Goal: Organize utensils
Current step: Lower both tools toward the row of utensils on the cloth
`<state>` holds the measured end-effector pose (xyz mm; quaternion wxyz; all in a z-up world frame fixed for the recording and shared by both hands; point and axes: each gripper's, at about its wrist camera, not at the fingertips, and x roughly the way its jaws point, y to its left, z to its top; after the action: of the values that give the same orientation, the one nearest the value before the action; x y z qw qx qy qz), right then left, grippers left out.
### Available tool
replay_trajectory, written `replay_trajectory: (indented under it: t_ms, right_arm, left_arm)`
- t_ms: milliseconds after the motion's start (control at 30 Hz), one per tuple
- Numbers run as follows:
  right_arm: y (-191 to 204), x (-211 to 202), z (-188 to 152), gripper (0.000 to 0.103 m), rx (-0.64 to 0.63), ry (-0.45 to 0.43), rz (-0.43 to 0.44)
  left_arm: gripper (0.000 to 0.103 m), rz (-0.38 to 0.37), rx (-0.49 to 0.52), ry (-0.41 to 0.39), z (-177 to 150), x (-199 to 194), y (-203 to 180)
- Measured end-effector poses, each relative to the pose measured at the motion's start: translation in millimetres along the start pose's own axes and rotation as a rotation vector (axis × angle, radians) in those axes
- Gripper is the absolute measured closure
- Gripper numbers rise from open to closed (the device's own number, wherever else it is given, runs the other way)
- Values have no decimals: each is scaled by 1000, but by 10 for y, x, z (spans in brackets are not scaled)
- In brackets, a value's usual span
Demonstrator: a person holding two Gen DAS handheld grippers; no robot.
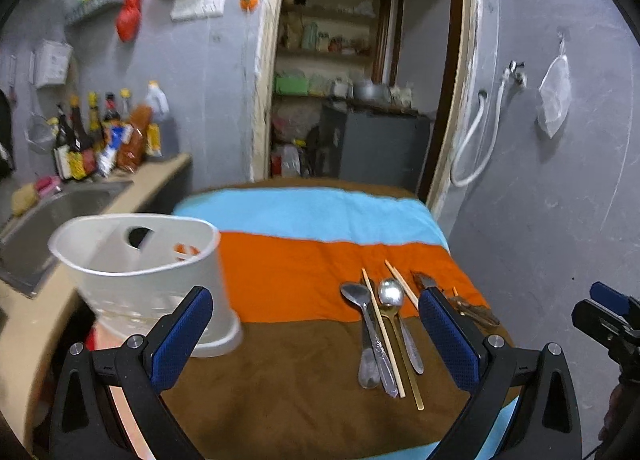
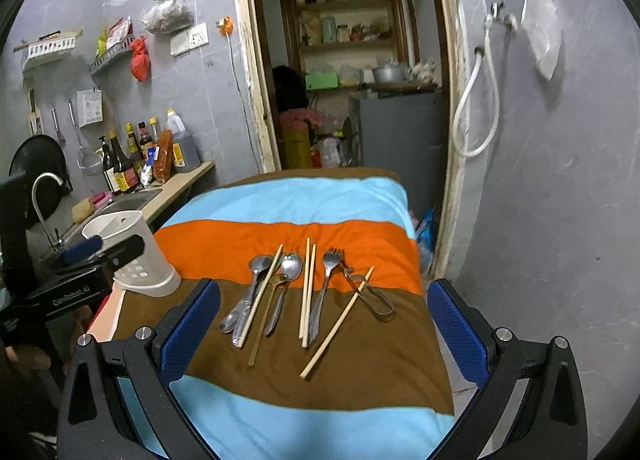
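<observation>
Between the right tool's (image 2: pixel 324 324) spread fingers, utensils (image 2: pixel 288 292) ahead.

spoons (image 2: pixel 260 264): shiny metal
chopsticks (image 2: pixel 307 292): pale matt wood
holder (image 1: pixel 160 280): smooth white plastic
cloth (image 2: pixel 320 372): soft matt fabric

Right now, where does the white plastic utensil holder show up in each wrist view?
Left wrist view: the white plastic utensil holder fills the lower left, just beyond the left hand-held gripper's open fingers.
Right wrist view: it sits at the left edge, partly hidden behind the other gripper.
Shared landmark: the orange stripe of the striped cloth, right of the holder in both.
</observation>
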<state>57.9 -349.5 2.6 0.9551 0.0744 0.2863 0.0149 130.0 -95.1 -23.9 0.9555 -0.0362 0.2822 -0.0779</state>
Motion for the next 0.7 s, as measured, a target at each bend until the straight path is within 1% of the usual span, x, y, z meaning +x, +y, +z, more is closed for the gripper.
replay_trajectory:
  t_ms: [33,133,167,200,233,267,300,333,367,400,433,467,500,533,600,633,700]
  right_arm:
    - [-60,107,22,1,8,28,3]
    - [-192,376,56,1,25,73,32]
    - [-230,467,64,3,30,88,41]
    - [-252,544,63,5,34,100,51]
    - [-280,646,70,13,35,117,63]
    - [-299,723,71,25,32,129,70]
    - [-324,841,71,31,27,150,79]
    - [-345,963,69,40,23,176,85]
    - [-368,1091,69,45,23,205,96]
    - [-384,1201,73,48,21,228,110]
    - [-388,1306,68,55,13,248,121]
    - [-385,1400,63,63,1,264,124]
    - [-374,1511,67,66,-11,286,127]
    - [-378,1601,62,68,-14,307,135]
    - [-387,1806,48,68,-29,351,139]
    - [-379,1899,41,68,-43,371,146]
    - [-352,2052,37,68,-69,415,156]
  left_arm:
    - [0,-6,-8,12,9,84,-2]
    - [1,-23,-19,51,23,335,-17]
    - [5,-26,-22,71,27,434,-23]
    - [11,-31,-23,83,31,512,-35]
    - [14,-37,-26,97,30,587,-40]
    - [19,-47,-31,126,25,699,-41]
    - [25,-60,-39,151,16,794,-39]
    - [29,-71,-47,167,12,863,-48]
    - [36,-91,-63,196,2,965,-40]
    - [39,-107,-74,221,-7,1061,-33]
    - [41,-119,-82,241,-21,1137,-35]
    - [47,-127,-86,261,-38,1209,-41]
    - [53,-132,-89,280,-43,1267,-56]
    - [56,-139,-93,305,-57,1341,-68]
    - [60,-159,-107,345,-79,1441,-95]
    - [61,-169,-115,359,-88,1480,-105]
    - [67,-189,-133,388,-103,1553,-127]
